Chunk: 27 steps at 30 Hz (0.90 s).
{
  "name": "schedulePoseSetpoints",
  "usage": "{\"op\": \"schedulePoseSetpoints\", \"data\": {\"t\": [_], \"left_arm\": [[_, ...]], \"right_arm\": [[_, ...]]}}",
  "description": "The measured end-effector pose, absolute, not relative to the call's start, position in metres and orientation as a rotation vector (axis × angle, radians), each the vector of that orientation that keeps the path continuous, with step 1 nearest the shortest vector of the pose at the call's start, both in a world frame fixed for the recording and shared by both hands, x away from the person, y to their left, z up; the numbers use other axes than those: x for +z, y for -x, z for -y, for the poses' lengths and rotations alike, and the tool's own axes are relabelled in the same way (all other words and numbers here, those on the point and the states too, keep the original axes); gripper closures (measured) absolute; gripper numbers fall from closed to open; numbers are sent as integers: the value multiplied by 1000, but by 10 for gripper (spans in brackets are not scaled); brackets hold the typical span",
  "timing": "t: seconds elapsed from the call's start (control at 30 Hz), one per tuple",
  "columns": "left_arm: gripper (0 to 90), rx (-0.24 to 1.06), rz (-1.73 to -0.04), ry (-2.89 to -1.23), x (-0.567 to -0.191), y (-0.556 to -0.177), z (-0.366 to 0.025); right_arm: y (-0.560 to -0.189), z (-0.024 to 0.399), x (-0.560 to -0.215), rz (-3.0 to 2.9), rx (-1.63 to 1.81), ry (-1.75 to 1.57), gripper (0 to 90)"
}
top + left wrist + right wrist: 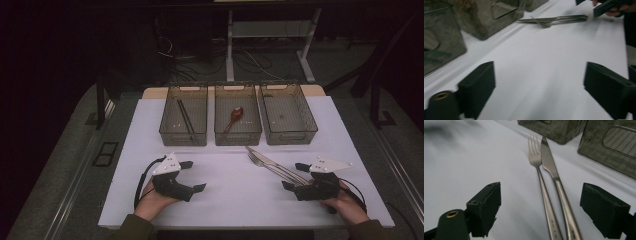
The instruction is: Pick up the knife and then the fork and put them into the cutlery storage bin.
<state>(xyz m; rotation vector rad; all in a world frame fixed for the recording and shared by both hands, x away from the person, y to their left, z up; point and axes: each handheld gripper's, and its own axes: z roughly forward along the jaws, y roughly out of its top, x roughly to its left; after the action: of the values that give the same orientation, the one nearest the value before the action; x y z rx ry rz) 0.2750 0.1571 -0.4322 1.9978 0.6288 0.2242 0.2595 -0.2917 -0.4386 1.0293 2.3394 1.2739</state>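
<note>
A steel fork [266, 165] and a steel knife [274, 164] lie side by side on the white tabletop [230, 200], tips toward the bins. My right gripper [293, 176] stands open at their handle ends. In the right gripper view the fork [541, 182] and knife [554, 175] handles run between the wide-apart jaws of the gripper [541, 207], and no pad touches them. My left gripper [193, 175] is open over bare table at the front left, with nothing between its fingers. From the left gripper [539, 80] the fork and knife [554, 20] lie far ahead.
Three smoky clear bins stand in a row at the back: the left bin [170, 131] holds dark chopsticks [185, 116], the middle bin [238, 136] a reddish spoon [235, 115], and the right bin [305, 127] has nothing in it. The table's front edge runs just before the hands.
</note>
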Motion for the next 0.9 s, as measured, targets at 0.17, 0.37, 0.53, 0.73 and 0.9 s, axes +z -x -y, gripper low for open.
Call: {"op": "schedulePoseSetpoints", "data": {"t": [0.17,0.37,0.53,0.73,0.9], "left_arm": [[0,235,-658,-2002,-436,-272,-162],[0,232,-646,-2019,-438,-272,-158],[0,223,-641,-2034,-438,-272,-157],[0,218,-648,-2037,-438,-273,-158],[0,206,-654,-2029,-439,-273,-157]], "right_arm": [[-262,295,-437,-2324,1284,-1073,164],[-264,294,-436,-2338,1247,-1092,164],[-266,294,-432,-2352,1224,-1115,164],[-270,294,-430,-2374,1190,-1072,164],[-274,294,-429,-2413,1175,-1081,127]]}}
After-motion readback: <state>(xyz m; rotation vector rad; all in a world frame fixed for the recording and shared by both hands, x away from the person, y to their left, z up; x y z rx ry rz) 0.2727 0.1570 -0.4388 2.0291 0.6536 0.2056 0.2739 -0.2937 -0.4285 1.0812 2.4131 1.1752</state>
